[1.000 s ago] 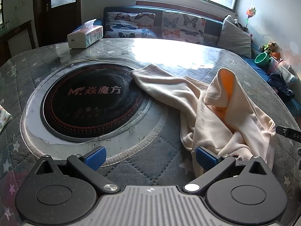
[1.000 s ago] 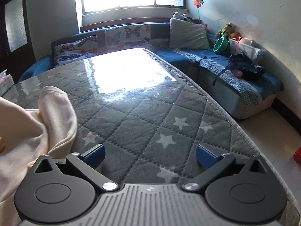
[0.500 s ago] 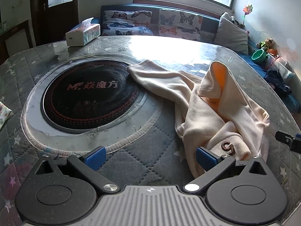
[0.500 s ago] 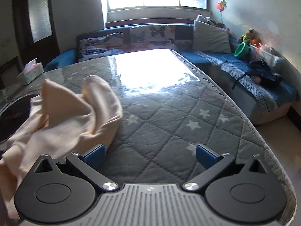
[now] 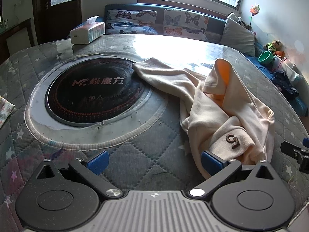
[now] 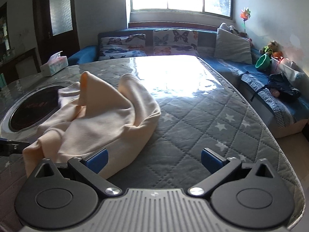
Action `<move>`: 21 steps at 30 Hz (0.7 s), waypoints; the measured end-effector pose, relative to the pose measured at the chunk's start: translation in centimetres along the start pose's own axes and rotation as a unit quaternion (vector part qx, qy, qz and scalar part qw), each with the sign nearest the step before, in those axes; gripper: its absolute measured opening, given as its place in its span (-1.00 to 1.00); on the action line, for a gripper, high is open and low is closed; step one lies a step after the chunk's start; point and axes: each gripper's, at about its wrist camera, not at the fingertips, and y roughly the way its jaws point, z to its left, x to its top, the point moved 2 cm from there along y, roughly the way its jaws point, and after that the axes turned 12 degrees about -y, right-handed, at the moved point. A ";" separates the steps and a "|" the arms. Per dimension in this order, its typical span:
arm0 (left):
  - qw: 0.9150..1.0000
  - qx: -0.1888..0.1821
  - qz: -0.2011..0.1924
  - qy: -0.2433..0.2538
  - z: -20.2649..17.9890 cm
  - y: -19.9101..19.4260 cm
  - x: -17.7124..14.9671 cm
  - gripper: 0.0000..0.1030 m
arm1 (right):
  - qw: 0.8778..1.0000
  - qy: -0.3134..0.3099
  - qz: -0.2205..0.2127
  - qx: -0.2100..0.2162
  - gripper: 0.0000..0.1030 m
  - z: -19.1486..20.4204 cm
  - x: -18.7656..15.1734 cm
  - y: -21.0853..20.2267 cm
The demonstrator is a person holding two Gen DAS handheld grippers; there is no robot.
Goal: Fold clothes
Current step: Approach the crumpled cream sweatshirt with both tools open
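A: Item one, left gripper (image 5: 153,159)?

B: Jaws spread wide, holding nothing. Blue pads at the lower centre of the left wrist view. The right-hand pad (image 5: 209,163) sits at the near hem of the garment; whether it touches the cloth cannot be told. The other pad is over bare quilt.

A: Item two, right gripper (image 6: 153,159)?

B: Also wide open, nothing between the jaws. Its left-hand pad (image 6: 97,159) is at the garment's near edge, lower left of the right wrist view; contact uncertain. The other pad is over bare quilt.

A: Item three, the garment?

B: One cream garment (image 5: 222,112), unfolded and rumpled, on the tabletop (image 5: 135,164). In the left wrist view it fills the centre right. One long part runs toward upper centre, its end lying over the rim of the black round cooktop (image 5: 94,94). A raised fold shows an orange lining (image 5: 224,73). A brown figure, reading like a "5" (image 5: 232,140), is on the near bunched part.

A: Surroundings?

B: Grey quilted star-print cover under a clear glossy sheet. Tissue box (image 5: 87,32) at upper left, far edge of the tabletop. Sofa with butterfly cushions (image 6: 148,44) behind, below the window.
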 end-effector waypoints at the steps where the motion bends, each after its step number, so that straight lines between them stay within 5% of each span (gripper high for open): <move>1: 1.000 0.000 0.000 0.000 0.0 0.0 -0.1 1.00 | 1.000 -0.002 0.000 0.002 1.00 0.2 0.0 -0.2; 21: 1.000 -0.003 -0.002 0.003 -0.3 -1.3 -1.2 1.00 | 0.999 -0.025 -0.004 0.026 1.00 2.7 -0.2 -1.8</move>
